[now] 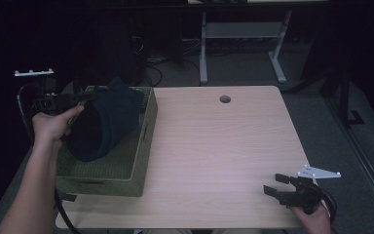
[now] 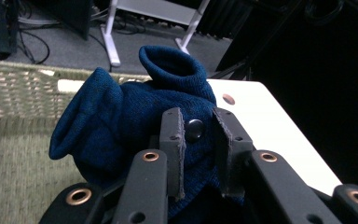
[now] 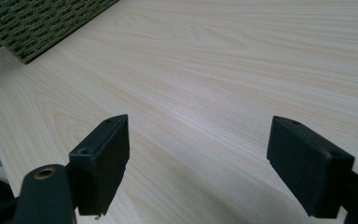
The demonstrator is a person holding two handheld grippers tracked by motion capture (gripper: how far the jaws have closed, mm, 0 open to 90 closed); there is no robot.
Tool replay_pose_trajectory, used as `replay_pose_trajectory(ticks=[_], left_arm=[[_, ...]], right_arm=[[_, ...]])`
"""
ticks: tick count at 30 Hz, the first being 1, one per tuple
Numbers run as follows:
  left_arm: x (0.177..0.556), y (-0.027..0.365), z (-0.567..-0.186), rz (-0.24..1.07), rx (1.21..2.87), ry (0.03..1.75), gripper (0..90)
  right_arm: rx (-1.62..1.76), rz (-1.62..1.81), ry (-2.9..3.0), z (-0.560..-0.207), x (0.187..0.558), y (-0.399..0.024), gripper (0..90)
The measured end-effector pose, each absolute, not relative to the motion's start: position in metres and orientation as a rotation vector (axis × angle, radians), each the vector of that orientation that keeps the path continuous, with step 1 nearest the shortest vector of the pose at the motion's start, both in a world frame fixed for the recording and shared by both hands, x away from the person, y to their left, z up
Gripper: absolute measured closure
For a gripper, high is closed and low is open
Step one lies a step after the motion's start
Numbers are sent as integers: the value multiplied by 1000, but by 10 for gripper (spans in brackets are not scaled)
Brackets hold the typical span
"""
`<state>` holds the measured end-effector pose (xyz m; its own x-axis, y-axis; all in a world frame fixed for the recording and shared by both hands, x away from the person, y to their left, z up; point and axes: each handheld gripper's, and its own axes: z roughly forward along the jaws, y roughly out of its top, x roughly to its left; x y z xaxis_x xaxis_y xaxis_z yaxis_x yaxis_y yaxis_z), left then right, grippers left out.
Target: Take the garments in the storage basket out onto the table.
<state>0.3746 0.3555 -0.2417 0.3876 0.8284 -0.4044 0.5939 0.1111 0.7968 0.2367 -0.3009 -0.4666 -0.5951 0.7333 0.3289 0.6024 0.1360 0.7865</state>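
Left gripper (image 2: 199,133): jaws nearly closed, pinching a fold of the dark blue knit garment (image 2: 121,121); a dark button sits between the pads.
Garment: bunched, held up over the woven green basket (image 1: 141,146), its lower part inside it.
Basket: left side of the counter (image 1: 224,146).
Right gripper (image 3: 198,163): jaws wide apart, nothing between them, low over bare counter at the near right corner.

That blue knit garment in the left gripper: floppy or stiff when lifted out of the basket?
Probably floppy: the blue knit garment bunches and droops around the left gripper. Likely light, since a small pinch holds it. It may snag on the woven basket.
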Motion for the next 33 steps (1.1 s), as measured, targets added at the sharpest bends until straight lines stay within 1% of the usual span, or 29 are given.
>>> replay_pose_trajectory(ticks=[7, 12, 17, 25, 33], left_arm=[[372, 349, -227, 268, 1560, 1264, 749], [370, 337, -213, 274, 1563, 1214, 749], [370, 327, -206, 270, 1573, 1192, 749], [370, 302, -197, 256, 1594, 1155, 749], [372, 267, -193, 232, 1630, 1108, 749]], right_arm=[[1345, 1462, 2259, -466, 236, -301, 206], [1341, 1465, 2260, -466, 236, -301, 205], [1334, 1466, 2262, -466, 236, -300, 200], [1332, 1471, 2264, -466, 235, -300, 192], [1314, 1481, 2271, -465, 232, -300, 198]])
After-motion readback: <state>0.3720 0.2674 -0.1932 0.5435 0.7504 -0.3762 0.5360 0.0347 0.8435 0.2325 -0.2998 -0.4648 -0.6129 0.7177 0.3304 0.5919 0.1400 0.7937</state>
